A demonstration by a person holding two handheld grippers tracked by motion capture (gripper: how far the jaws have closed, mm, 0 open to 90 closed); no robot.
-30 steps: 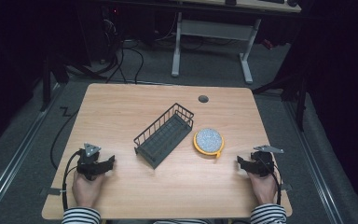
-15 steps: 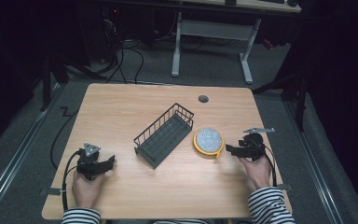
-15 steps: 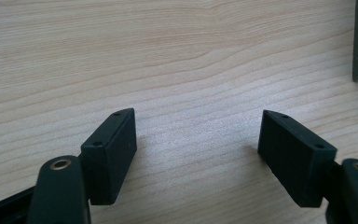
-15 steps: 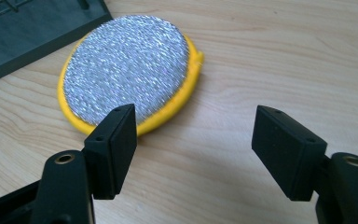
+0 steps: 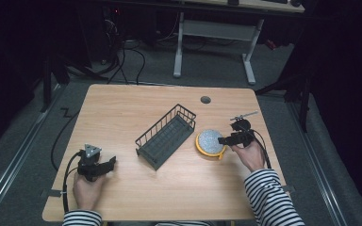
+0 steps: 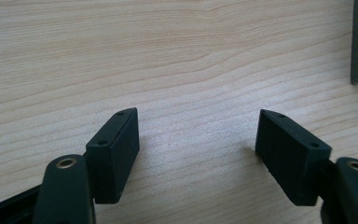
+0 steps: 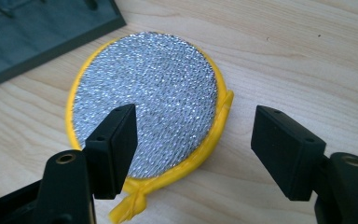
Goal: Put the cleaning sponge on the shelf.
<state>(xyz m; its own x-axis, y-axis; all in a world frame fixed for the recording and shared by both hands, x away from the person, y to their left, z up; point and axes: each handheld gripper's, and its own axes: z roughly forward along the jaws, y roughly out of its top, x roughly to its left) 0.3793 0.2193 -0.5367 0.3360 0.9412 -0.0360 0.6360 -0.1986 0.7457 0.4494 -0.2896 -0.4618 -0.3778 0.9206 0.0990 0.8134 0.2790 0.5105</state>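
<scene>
- Table (image 5: 122, 113): light wood top, grain runs across it; small dark round hole (image 5: 205, 100) near far edge.
- Wire basket (image 5: 166, 136): dark, oblong, open top, solid flat floor. Sits mid-table, long axis on a diagonal – near-left end toward me, far-right end toward the hole. Its corner shows at top left in right gripper view (image 7: 51, 32).
- Scrub pad (image 5: 209, 141): round, flat, silver sparkly mesh face w/ yellow rim, lying face up. Just right of basket's far end, apart from it. Yellow rim has a little knotted tail (image 7: 129, 205) pointing toward my right gripper; round, so no real long axis.
- My right gripper (image 5: 229, 139): at pad's right edge, pointing left across it. Jaws spread wide, nothing betw. them; one pad (image 7: 116, 140) hangs over the mesh, other over bare wood beside the rim.
- My left gripper (image 5: 104, 165): near-left part of table, well apart from basket. Jaws wide apart, only wood betw. them; resting low on tabletop.
</scene>
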